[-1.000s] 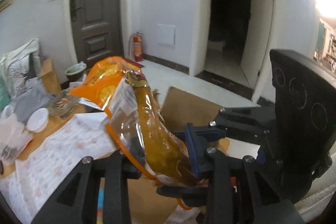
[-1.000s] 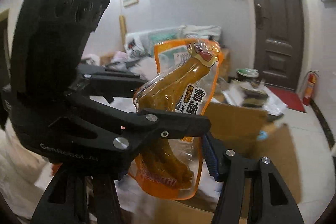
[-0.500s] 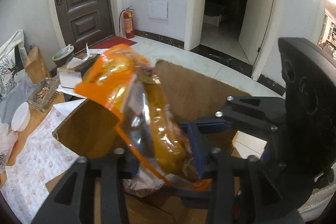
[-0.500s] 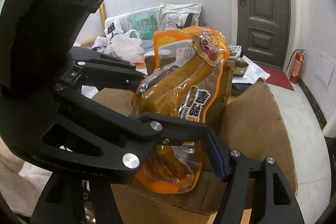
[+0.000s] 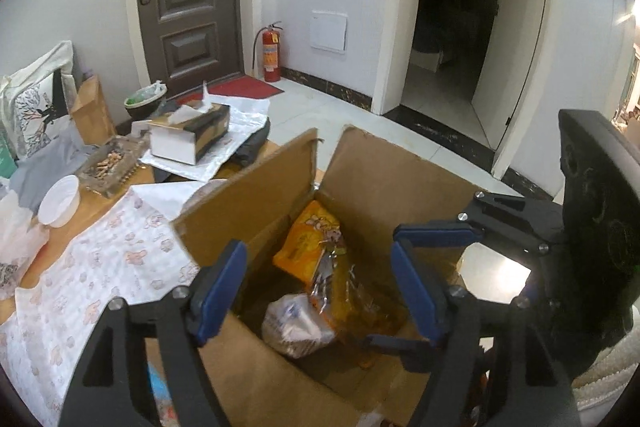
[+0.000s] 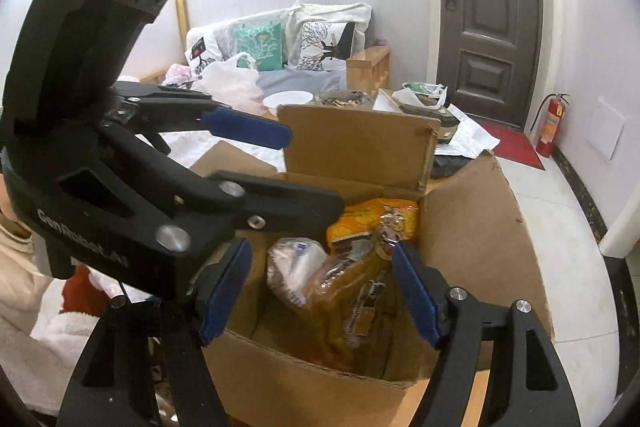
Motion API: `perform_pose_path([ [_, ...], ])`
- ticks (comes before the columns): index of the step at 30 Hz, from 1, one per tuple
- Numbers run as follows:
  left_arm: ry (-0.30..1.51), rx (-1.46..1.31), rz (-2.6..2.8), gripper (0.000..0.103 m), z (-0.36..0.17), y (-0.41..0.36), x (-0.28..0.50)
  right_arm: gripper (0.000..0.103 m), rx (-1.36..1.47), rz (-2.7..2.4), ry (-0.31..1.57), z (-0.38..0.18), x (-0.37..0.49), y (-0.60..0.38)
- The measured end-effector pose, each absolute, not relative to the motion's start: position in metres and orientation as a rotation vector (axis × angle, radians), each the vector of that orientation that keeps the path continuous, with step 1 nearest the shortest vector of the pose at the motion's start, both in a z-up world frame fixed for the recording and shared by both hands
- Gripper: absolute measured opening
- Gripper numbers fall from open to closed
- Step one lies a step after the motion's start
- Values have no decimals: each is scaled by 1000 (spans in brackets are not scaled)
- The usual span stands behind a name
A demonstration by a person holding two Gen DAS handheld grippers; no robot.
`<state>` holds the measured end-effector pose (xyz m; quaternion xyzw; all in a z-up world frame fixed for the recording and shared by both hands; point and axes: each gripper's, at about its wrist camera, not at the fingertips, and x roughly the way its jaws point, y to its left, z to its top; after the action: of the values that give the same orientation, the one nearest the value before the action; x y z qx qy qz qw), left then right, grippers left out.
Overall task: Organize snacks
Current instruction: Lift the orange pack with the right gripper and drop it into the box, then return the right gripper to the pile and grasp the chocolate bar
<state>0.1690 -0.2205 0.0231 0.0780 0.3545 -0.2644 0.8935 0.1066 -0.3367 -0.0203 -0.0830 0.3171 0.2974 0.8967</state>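
Observation:
An orange snack packet (image 5: 320, 259) lies inside the open cardboard box (image 5: 380, 179), beside a white-wrapped snack (image 5: 294, 323). My left gripper (image 5: 320, 291) hangs open and empty above the box. My right gripper (image 6: 320, 291) is open and empty over the same box (image 6: 476, 227), with the orange packet (image 6: 360, 291) and white snack (image 6: 292, 267) between its fingers below. The other gripper's body shows at the right of the left wrist view (image 5: 592, 227) and at the left of the right wrist view (image 6: 88, 67).
A floral cloth (image 5: 104, 267) covers the table left of the box. A white bowl (image 5: 60, 201), a tissue box (image 5: 188, 139) and a tray of shells (image 5: 112, 163) stand behind it. Cushions (image 6: 256, 47) lie on a sofa.
Both grippers held the orange packet above the table, carried it over the box, then opened. The packet now lies inside the box.

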Motion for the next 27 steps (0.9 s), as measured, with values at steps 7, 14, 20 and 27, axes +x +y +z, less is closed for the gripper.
perform_pose_path([
  [7,674,125,-454,73,44,-159,132,69,-162,704,606,-2,90,-302],
  [14,635,72,-339,73,48,-77,90,69,-178,827,589,8,72,-235],
  [20,625,-8,-246,74,31,2,58,69,-222,905,636,0,60,-165],
  [27,660,-123,-174,74,-14,80,41,69,-283,961,763,-35,57,-84],
])
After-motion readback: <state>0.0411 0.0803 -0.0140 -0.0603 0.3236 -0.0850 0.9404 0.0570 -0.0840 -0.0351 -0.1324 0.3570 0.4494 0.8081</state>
